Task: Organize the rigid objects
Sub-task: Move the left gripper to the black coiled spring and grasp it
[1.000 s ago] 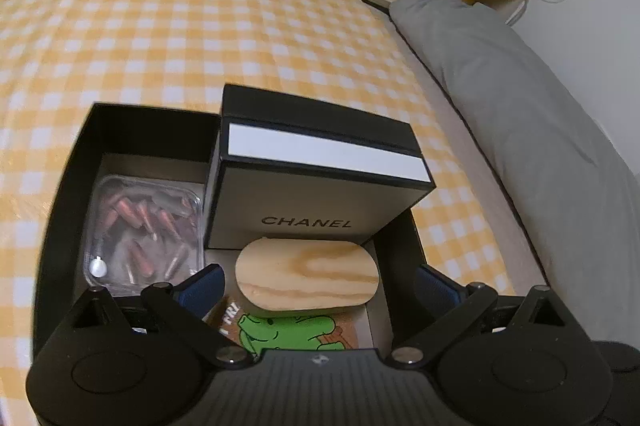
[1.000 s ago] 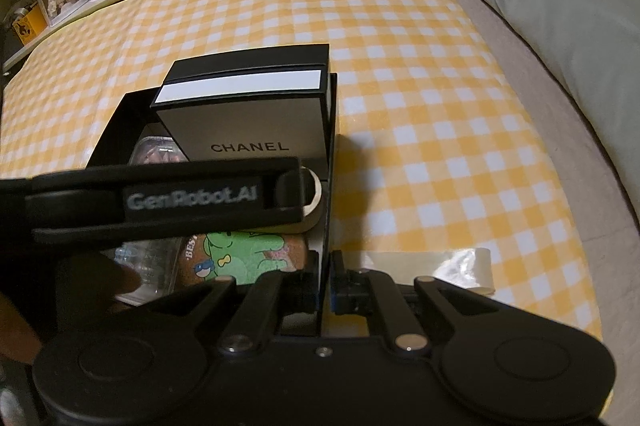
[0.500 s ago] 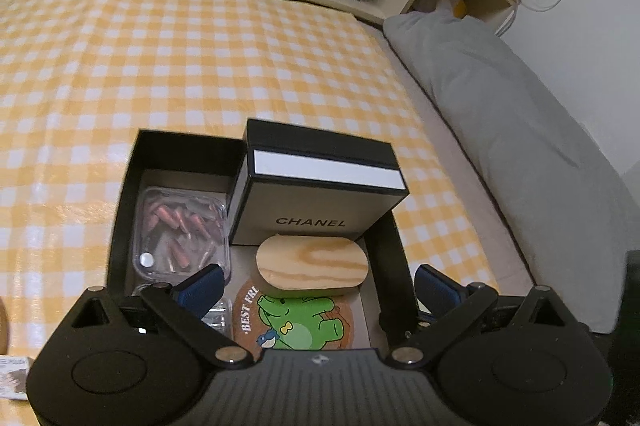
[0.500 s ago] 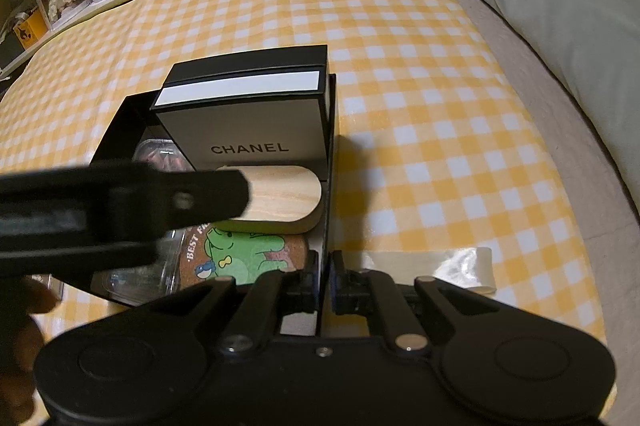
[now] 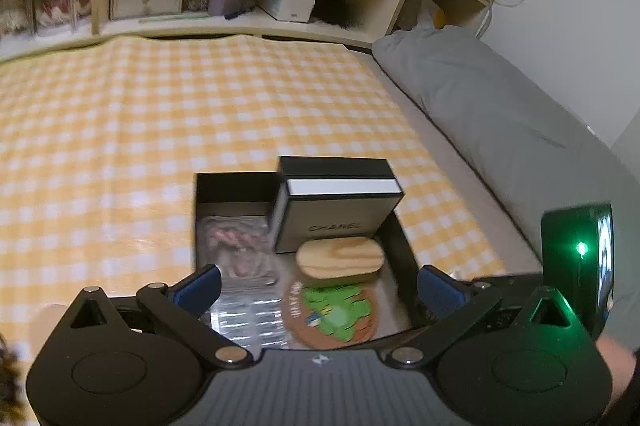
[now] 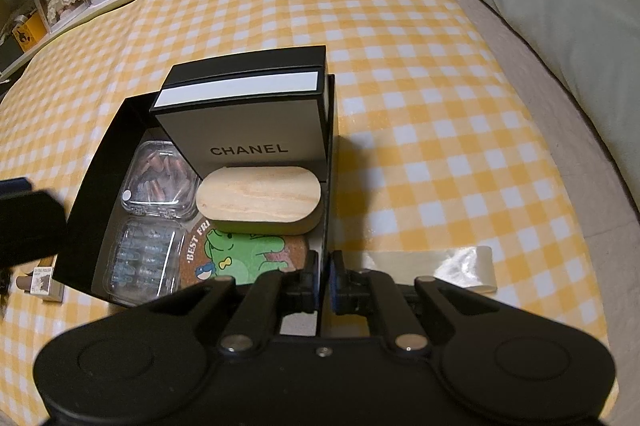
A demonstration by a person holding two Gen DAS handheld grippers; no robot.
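Sitting in the open black tray point(image 6: 102, 161) on the yellow checked cloth point(image 6: 420, 73), the wooden oval piece point(image 6: 260, 197) lies flat in front of the upright Chanel box point(image 6: 244, 117), partly over the round frog coaster point(image 6: 244, 254), with two clear plastic cases point(image 6: 160, 181) packed along the tray's left side. A second ago the left gripper point(image 5: 318, 284) hung low and close over that wooden piece; it has since drawn up and back, its blue pads spread wide and holding nothing, so the piece looks placed and released. The right gripper point(image 6: 325, 282) has not budged: its jaws are pinched on the tray's near right wall, steadying it. Judging by this, the tray is nearly full, and a small carton point(image 6: 42, 278) lying outside to the left may be next.
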